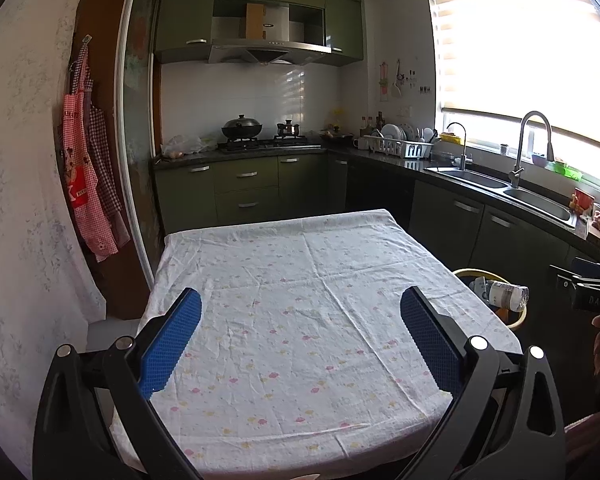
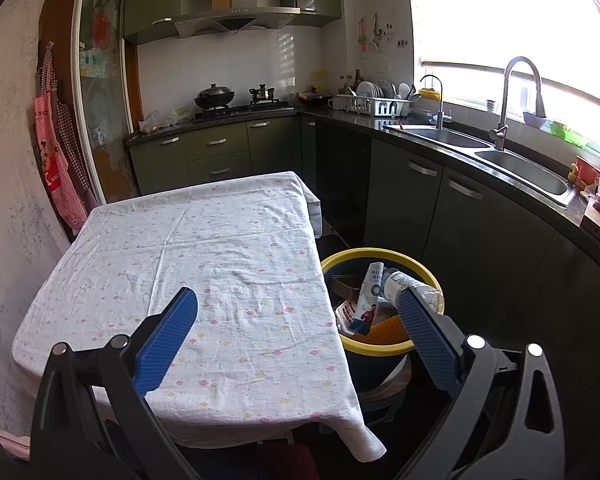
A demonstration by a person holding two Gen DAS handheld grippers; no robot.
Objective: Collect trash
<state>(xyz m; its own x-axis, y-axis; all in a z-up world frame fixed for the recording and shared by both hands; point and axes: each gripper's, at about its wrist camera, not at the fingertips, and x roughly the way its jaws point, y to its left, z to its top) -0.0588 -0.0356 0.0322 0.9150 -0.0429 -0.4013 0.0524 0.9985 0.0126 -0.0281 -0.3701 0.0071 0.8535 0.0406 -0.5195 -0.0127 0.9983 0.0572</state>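
Note:
The dark trash bin with a yellow rim (image 2: 380, 347) stands on the floor by the table's right side. It holds a clear plastic bottle (image 2: 410, 285), a white drink pouch (image 2: 370, 286) and other wrappers. My right gripper (image 2: 296, 300) is open and empty above the table's right edge, its right finger over the bin. In the left wrist view my left gripper (image 1: 300, 300) is open and empty over the floral tablecloth (image 1: 300, 248). The bin's rim (image 1: 518, 319) and the bottle (image 1: 506, 295) also show there, at the right.
The white cloth (image 2: 204, 240) with small flowers covers the whole table, with nothing lying on it. Dark green cabinets and a counter with a double sink (image 2: 512, 168) run along the right. A stove with a wok (image 1: 242, 128) stands at the back. Aprons (image 1: 90, 184) hang on the left wall.

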